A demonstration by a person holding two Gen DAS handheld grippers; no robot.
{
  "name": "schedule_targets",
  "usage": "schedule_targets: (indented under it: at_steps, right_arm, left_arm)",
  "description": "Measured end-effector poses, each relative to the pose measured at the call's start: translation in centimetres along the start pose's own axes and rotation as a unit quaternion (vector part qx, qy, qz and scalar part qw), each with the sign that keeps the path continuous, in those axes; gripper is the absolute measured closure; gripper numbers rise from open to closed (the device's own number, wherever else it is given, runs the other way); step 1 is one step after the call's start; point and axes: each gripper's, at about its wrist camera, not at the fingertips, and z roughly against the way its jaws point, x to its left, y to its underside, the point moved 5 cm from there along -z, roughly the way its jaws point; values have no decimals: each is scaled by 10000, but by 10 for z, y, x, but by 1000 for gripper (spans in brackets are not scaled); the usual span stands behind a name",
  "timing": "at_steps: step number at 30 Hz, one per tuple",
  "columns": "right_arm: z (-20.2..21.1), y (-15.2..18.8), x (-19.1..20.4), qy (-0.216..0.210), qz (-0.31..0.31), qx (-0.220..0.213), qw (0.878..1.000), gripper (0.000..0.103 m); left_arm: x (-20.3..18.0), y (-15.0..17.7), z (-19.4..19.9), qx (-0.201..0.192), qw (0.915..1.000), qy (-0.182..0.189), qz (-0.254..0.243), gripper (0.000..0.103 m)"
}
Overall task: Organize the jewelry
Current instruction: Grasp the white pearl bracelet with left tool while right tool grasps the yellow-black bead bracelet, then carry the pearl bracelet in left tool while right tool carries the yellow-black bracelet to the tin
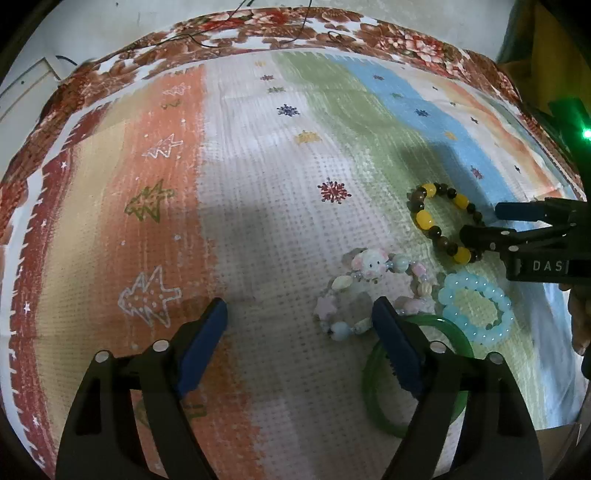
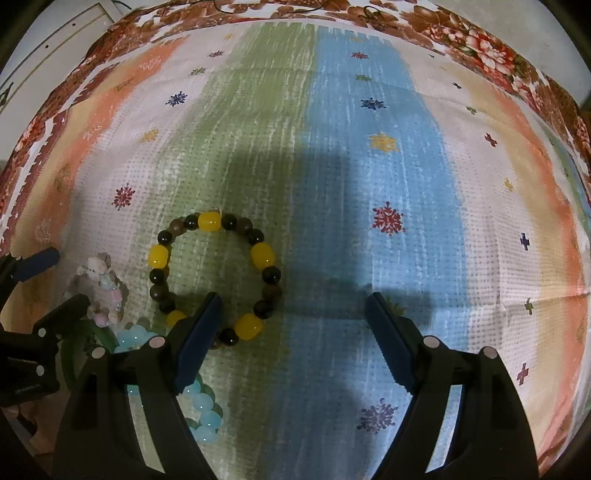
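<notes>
Several bracelets lie on a striped cloth. A yellow-and-brown bead bracelet (image 1: 445,221) (image 2: 216,278) lies flat. A pastel bracelet with a mouse charm (image 1: 369,291) (image 2: 99,291), a light blue bead bracelet (image 1: 476,308) (image 2: 201,402) and a green bangle (image 1: 373,391) lie close by. My left gripper (image 1: 299,314) is open and empty, its right finger over the pastel bracelet and bangle. My right gripper (image 2: 291,306) is open and empty, its left finger over the near edge of the yellow-and-brown bracelet. The right gripper also shows in the left wrist view (image 1: 484,225).
The striped cloth (image 1: 258,184) (image 2: 369,184) with star and snowflake prints covers a floral-edged surface (image 1: 295,26). A cable (image 1: 207,40) lies along the far edge. A pale wall or cabinet (image 2: 55,40) stands at the far left.
</notes>
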Motion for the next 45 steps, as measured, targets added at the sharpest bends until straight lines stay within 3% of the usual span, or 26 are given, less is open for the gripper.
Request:
schedule_targets:
  at_steps: [1, 3, 5, 6, 7, 10, 24, 45]
  right_arm:
    - [1, 0, 0, -10, 7, -12, 10000, 35]
    - [2, 0, 3, -93, 63, -6, 9999, 45]
    - [3, 1, 7, -163, 151, -7, 9998, 59]
    - [4, 1, 9, -189, 184, -1, 9997, 68]
    - [4, 1, 10, -230, 188, 18, 9996, 77]
    - [5, 2, 11, -319, 142, 58, 9994, 91]
    - [47, -2, 17, -454, 256, -370, 9980, 92]
    - [114, 23, 39, -490, 477, -855, 9940, 92]
  left_arm:
    - [1, 0, 1, -22, 10000, -20, -2, 39]
    - [4, 0, 2, -41, 10000, -53, 20, 61]
    - [7, 0, 1, -42, 10000, -43, 51, 74]
    - [9, 1, 1, -40, 9999, -101, 73, 87]
    - [13, 1, 0, -38, 9997, -207, 89, 92]
    - [17, 1, 3, -44, 9998, -116, 142, 92]
    - [14, -3, 41, -313, 9987, 40, 401, 92]
    - [3, 10, 97, -690, 9962, 213, 488, 92]
